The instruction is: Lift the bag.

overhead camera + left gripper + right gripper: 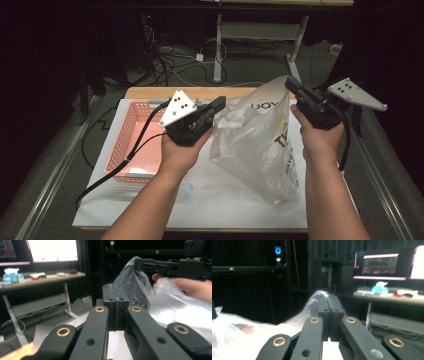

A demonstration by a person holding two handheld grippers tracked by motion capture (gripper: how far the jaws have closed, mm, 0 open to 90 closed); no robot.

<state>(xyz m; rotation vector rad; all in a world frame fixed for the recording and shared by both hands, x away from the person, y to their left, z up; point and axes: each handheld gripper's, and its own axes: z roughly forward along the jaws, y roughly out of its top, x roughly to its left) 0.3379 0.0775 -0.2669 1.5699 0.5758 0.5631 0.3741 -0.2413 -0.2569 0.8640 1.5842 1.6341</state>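
While the left gripper [219, 104] clamps one edge of the translucent crinkled plastic bag [260, 137], the right gripper [291, 86] clamps the opposite edge.

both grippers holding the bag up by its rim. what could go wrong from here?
1. The plastic bag is thin, and the left gripper and right gripper each pinch only a small bit of film; pulled apart, it may slip out or tear.
2. The bag's bottom rests on the white mat, so a sideways move could drag it.
3. The pink basket sits close under the left arm and could be knocked.
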